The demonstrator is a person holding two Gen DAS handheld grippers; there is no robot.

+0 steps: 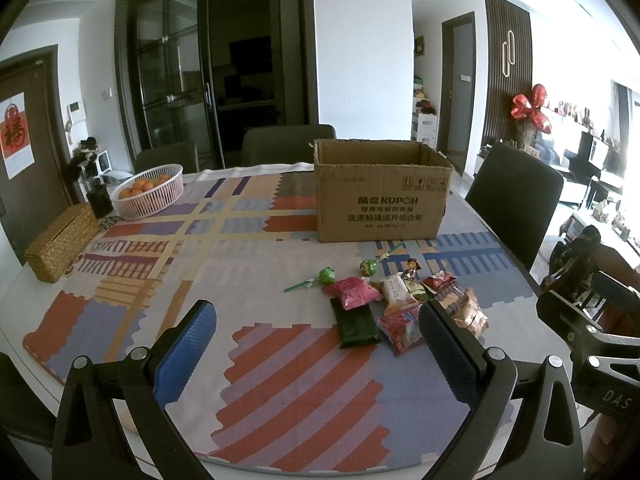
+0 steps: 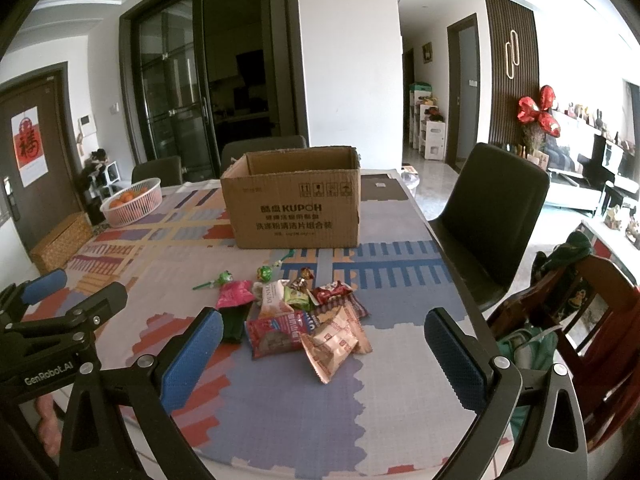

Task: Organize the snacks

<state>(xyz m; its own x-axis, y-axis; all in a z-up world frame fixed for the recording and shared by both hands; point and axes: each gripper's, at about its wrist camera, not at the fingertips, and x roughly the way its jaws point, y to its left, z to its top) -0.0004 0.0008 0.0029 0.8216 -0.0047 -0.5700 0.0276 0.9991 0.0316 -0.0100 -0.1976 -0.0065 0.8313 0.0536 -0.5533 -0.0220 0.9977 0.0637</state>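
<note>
A pile of snack packets [image 1: 404,304] lies on the patterned tablecloth; in the right wrist view the pile [image 2: 308,320] is straight ahead. It includes a pink packet [image 1: 352,292], a dark green packet [image 1: 356,326], two green lollipops [image 1: 326,276] and a tan wrapper [image 2: 332,344]. An open cardboard box [image 1: 380,192] stands behind the pile and also shows in the right wrist view [image 2: 296,200]. My left gripper [image 1: 320,344] is open and empty, short of the pile. My right gripper [image 2: 324,352] is open and empty, just before the pile.
A white basket of oranges [image 1: 148,190] and a woven box [image 1: 60,244] stand at the table's far left. Dark chairs [image 2: 492,216] stand around the table. A wooden child's chair [image 2: 580,320] is at the right. The left gripper's body [image 2: 52,320] shows in the right wrist view.
</note>
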